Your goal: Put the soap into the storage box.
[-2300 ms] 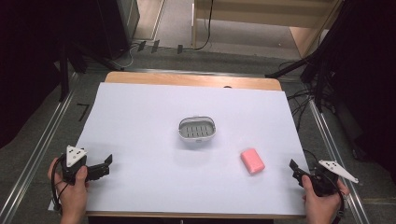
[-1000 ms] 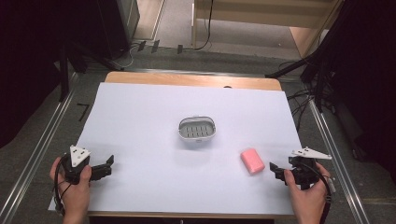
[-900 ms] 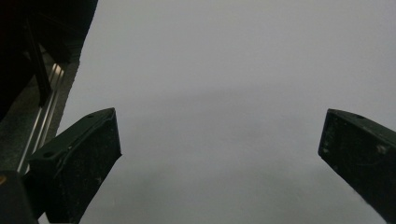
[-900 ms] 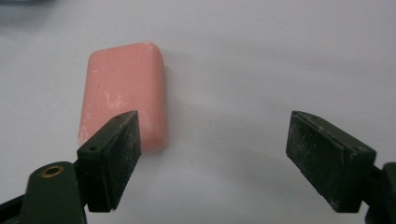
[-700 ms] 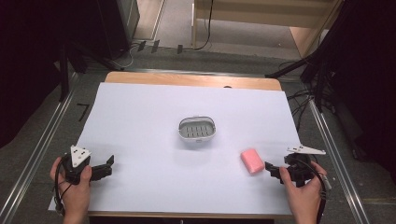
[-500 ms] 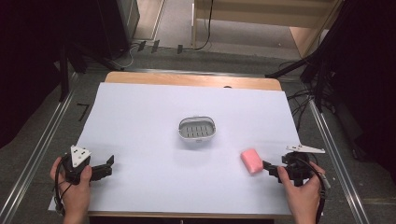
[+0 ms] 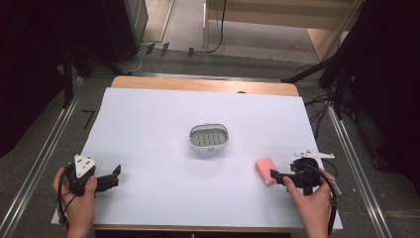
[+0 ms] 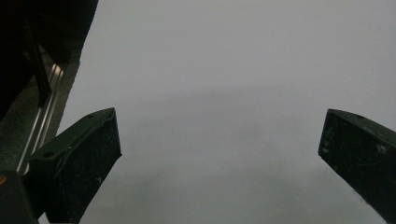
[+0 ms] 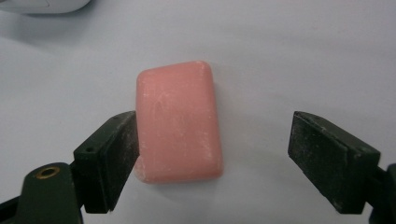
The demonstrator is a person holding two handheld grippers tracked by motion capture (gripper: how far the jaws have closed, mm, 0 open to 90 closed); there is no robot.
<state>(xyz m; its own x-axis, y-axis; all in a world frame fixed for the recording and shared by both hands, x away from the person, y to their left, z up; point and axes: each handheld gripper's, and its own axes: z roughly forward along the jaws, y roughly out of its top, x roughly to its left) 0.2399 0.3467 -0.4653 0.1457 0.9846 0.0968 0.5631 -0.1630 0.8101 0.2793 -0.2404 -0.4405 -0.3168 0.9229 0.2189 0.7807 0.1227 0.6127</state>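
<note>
A pink bar of soap lies flat on the white sheet, right of centre. My right gripper sits just to its right, low over the table, pointing at it. In the right gripper view the soap lies between the open jaws; the left jaw is against its edge and the right jaw stands well apart, so my right gripper is open. A small grey-white soap dish with a slotted floor stands empty at mid table. My left gripper rests at the near left, open over bare sheet.
The white sheet covers most of the wooden table; metal rails run along both sides. A corner of the dish shows at the top left of the right gripper view. Dark stands and cables crowd the floor at far right.
My right gripper has moved left from the table's near right corner up to the soap, and its jaws now straddle it. The left gripper, soap and dish have not moved.
</note>
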